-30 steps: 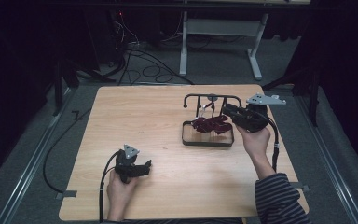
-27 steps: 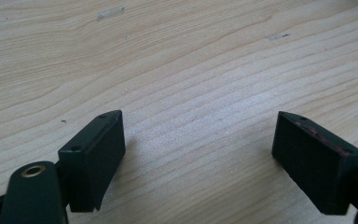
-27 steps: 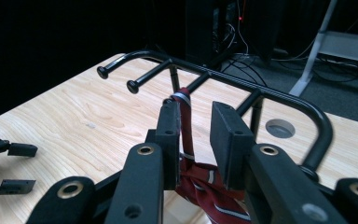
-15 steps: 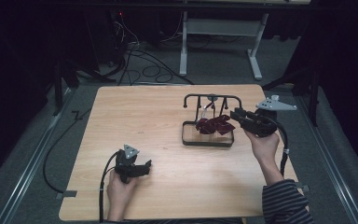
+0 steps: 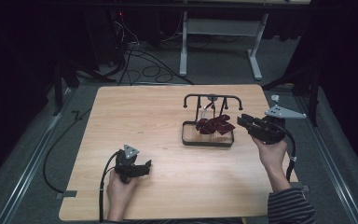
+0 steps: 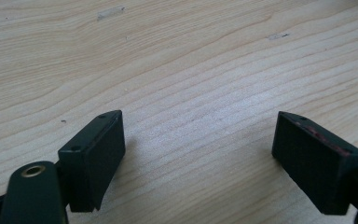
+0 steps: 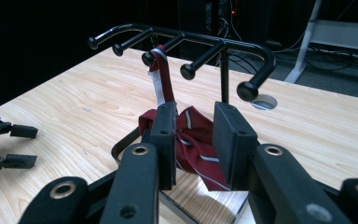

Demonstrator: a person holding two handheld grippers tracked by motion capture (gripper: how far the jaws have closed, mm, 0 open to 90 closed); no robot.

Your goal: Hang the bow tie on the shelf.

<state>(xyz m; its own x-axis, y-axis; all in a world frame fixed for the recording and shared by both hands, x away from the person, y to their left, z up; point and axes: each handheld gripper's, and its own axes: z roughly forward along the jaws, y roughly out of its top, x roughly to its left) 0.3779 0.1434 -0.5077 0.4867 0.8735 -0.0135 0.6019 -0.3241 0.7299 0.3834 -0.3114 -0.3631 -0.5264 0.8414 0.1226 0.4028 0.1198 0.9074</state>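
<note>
Spanning the scene, the wooden tabletop (image 5: 168,121) carries a black peg rack (image 5: 213,99) near its right side. A dark red striped tie (image 7: 193,135) hangs from one peg and piles in the rack's base tray. The right gripper (image 7: 193,140), jaws having just widened, stands just before the tie, nothing pinched. The left gripper (image 6: 198,149) rests spread wide near the front edge.
</note>
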